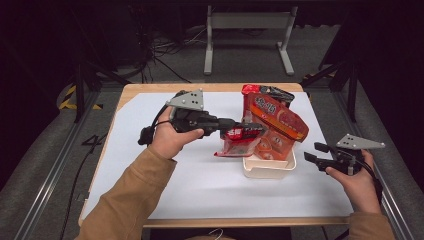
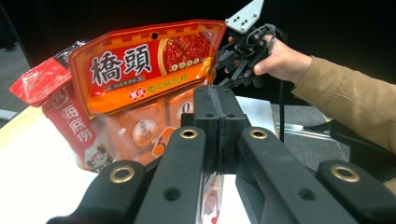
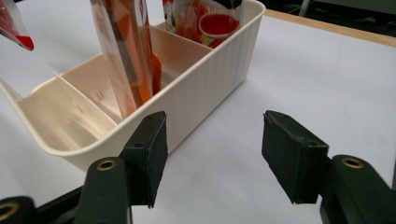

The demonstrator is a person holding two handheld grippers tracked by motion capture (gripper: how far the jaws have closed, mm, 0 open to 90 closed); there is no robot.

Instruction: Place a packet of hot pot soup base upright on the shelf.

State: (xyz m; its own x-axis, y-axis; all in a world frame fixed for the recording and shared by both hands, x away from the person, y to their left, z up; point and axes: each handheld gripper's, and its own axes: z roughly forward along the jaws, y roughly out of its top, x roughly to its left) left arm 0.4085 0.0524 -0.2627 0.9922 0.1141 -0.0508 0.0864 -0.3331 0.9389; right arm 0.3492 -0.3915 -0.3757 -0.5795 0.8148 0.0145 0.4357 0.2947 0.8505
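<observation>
While a red pouch [image 1: 239,140] hangs over the tabletop [image 1: 165,180] just left of the cream bin [image 3: 196,88], the left tongs [image 1: 255,128] pinch its top. An orange pouch [image 2: 144,65] stands in the bin. The right tongs [image 3: 212,154] gape apart, empty, beside the bin.

Table [image 1: 150,200] w/ a divided bin [image 1: 270,171] right of centre, nearer the front edge. Three compartments in a row. Tall pouch [image 1: 275,125] stands in the middle one, leaning back; another pouch [image 1: 265,91] behind it in the far compartment. Near compartment: nothing seen in it. Left gripper [image 1: 250,129] reaches in from the left, above the bin's left side, pinching a small packet [image 1: 235,142] that hangs just left of the tall pouch. Right gripper [image 1: 312,152] sits right of the bin, apart from it, near table's right edge, pointing at it.
</observation>
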